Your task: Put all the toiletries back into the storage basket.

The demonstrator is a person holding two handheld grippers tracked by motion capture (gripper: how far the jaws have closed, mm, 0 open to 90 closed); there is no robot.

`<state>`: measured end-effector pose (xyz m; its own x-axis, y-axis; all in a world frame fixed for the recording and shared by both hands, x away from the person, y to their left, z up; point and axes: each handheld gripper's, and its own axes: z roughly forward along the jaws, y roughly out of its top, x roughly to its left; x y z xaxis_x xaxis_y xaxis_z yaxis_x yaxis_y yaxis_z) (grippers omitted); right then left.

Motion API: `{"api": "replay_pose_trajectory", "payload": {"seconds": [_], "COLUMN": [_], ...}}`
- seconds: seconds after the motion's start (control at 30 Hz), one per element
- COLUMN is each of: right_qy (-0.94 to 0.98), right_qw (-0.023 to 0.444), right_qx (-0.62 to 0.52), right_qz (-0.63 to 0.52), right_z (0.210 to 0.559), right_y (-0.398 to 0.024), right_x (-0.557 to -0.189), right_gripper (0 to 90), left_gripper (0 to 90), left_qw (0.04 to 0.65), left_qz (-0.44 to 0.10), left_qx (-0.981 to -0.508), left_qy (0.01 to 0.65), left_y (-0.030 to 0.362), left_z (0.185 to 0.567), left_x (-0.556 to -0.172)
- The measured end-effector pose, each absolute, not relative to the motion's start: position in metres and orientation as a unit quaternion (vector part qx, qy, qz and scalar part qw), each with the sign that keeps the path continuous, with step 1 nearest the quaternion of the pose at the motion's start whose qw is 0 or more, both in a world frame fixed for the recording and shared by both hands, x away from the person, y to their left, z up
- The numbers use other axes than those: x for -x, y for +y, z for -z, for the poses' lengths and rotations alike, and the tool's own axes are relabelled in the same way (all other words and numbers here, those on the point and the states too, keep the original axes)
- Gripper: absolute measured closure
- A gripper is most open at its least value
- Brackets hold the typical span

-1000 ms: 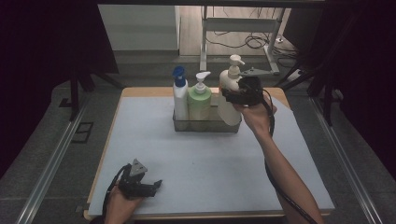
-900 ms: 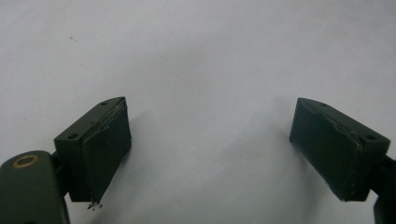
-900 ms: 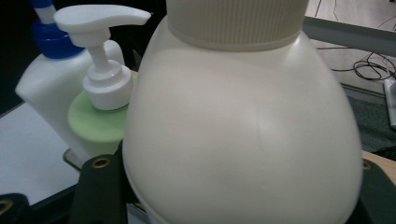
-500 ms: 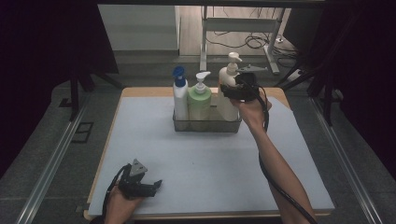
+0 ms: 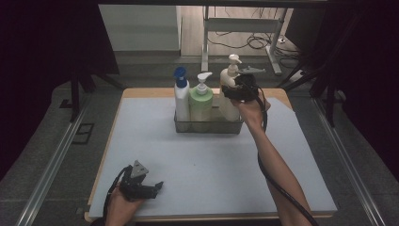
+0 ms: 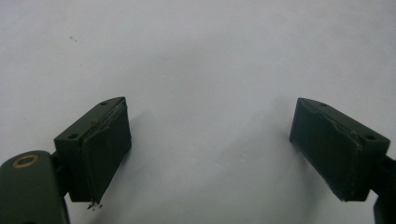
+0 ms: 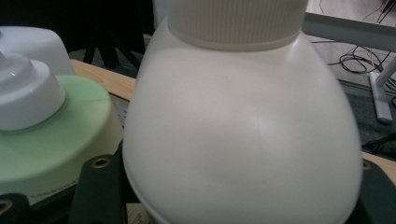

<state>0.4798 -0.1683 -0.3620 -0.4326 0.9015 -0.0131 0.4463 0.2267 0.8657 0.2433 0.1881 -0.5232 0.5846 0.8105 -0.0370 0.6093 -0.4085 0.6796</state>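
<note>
The cream pump bottle [image 5: 229,94], standing at the right end of the clear tray [image 5: 208,126] beside the green bottle [image 5: 201,100] and the blue-capped bottle [image 5: 181,96], is gripped at its shoulder by the right gripper [image 5: 239,89], jaws set partly apart around it. The left gripper [image 5: 141,184] is rested on the pale mat [image 5: 211,165] near the front edge, jaws wide apart and nothing held.

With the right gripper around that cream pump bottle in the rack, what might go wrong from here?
The cream pump bottle fills the space between the right gripper's jaws at its rounded shoulder, so a grip there may slip upward. The green bottle stands right beside it in the clear rack; lifting or tilting could knock it. The left gripper rests open at the table's near edge, so nothing steadies the rack.
</note>
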Motion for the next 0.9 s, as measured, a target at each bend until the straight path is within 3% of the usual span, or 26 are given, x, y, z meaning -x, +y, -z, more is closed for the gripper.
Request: {"api": "replay_pose_trajectory", "payload": {"seconds": [0.9], "right_qy": [0.735], "right_qw": [0.261], "right_qx": [-0.466], "right_qz": [-0.418], "right_z": [0.409], "right_y": [-0.168], "right_x": [-0.475], "right_gripper": [37.3], "left_gripper": [12.3], "left_qw": [0.333], "left_qz": [-0.152], "left_qx": [-0.826], "left_qy": [0.429], "left_y": [0.188], "left_z": [0.523], "left_x": [-0.243]}}
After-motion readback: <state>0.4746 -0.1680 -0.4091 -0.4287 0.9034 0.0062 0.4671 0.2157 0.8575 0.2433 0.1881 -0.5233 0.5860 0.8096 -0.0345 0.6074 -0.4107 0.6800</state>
